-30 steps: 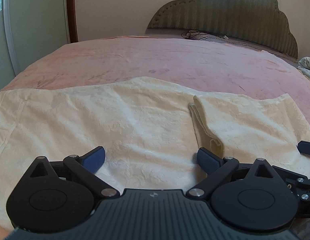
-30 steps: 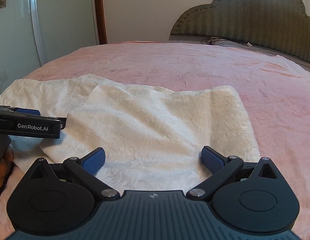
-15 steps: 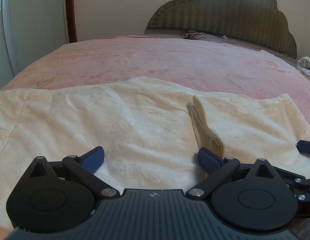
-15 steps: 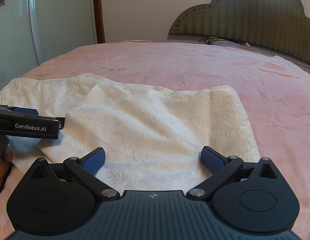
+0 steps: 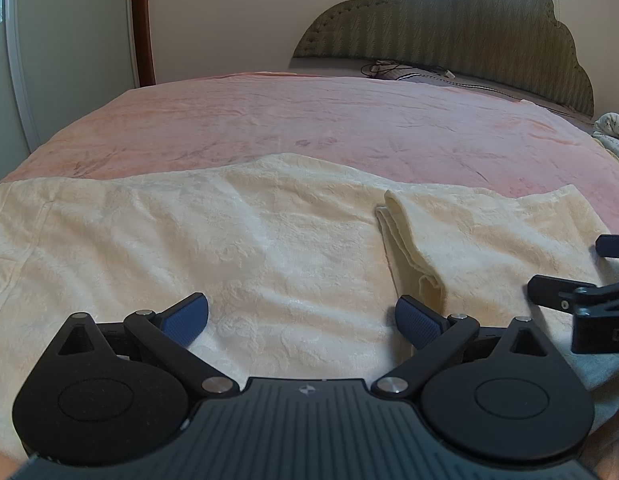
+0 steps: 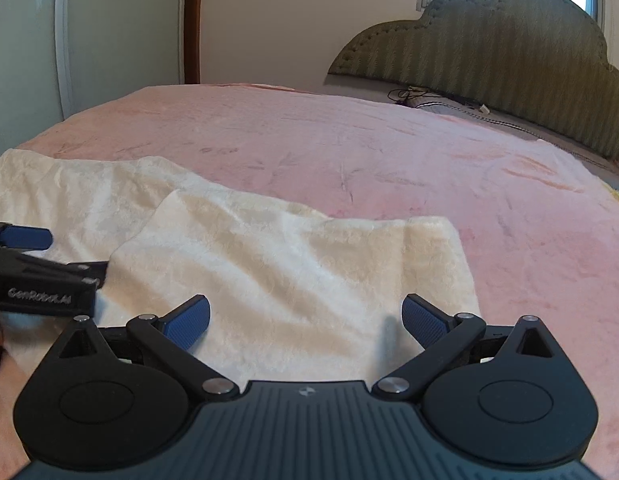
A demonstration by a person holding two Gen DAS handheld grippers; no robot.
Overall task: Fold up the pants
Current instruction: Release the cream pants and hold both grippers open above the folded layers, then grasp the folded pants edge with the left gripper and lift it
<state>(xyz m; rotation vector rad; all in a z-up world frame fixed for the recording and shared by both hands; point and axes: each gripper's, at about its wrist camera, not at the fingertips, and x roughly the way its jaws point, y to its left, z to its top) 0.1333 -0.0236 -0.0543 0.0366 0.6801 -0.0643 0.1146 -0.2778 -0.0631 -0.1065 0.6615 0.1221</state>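
Note:
Cream textured pants (image 5: 269, 240) lie flat across the pink bed (image 5: 329, 128). Their right end is folded back over itself, with the fold's edge (image 5: 393, 232) running toward me. My left gripper (image 5: 301, 320) is open and empty, low over the pants near their front edge. My right gripper (image 6: 305, 320) is open and empty over the folded part (image 6: 309, 264). Each gripper shows at the edge of the other's view: the right one in the left wrist view (image 5: 589, 300), the left one in the right wrist view (image 6: 37, 276).
A green padded headboard (image 5: 449, 28) stands at the far end, with cables (image 5: 389, 66) at its foot. A wardrobe door (image 5: 69, 60) is at the left. A crumpled cloth (image 5: 613, 136) lies at the bed's right edge.
Both grippers have lifted and tilted slightly; the right gripper reaches further into the left wrist view. The pants lie as before. Both stay open.

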